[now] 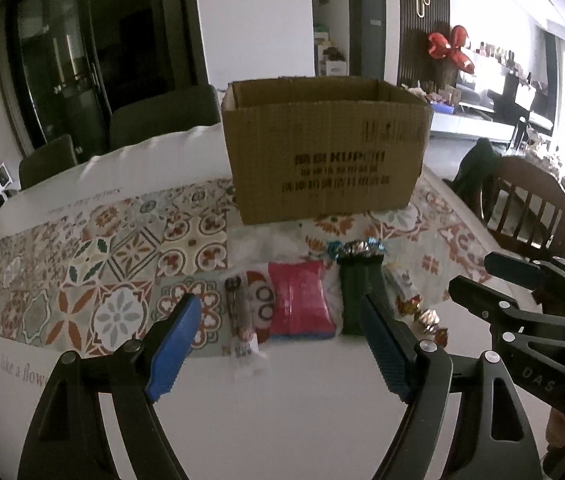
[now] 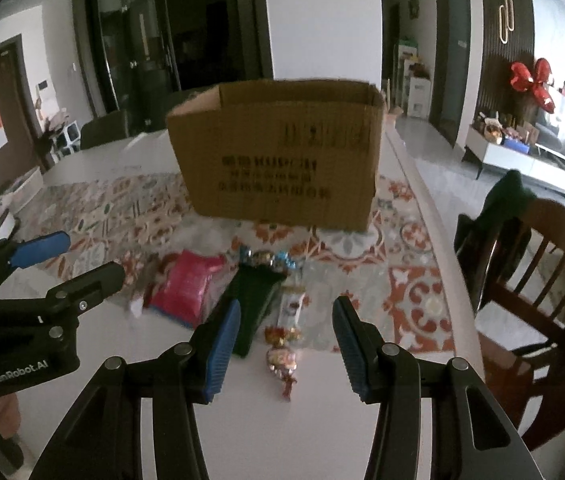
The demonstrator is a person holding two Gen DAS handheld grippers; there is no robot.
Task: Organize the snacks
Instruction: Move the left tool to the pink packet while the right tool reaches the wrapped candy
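Legible markings: cardboard box [image 1: 324, 148] is carrying dark print on its front, "KU" plus blurred characters, remaining lines unreadable. Right gripper [image 1: 478, 276] body is showing "DAS" in the left wrist view. Left gripper [image 2: 82, 256] body is showing "GenRobot.AI" in the right wrist view. Table cloth [image 1: 14, 364] border is reading "smile like a flow", cut off by the fingers.
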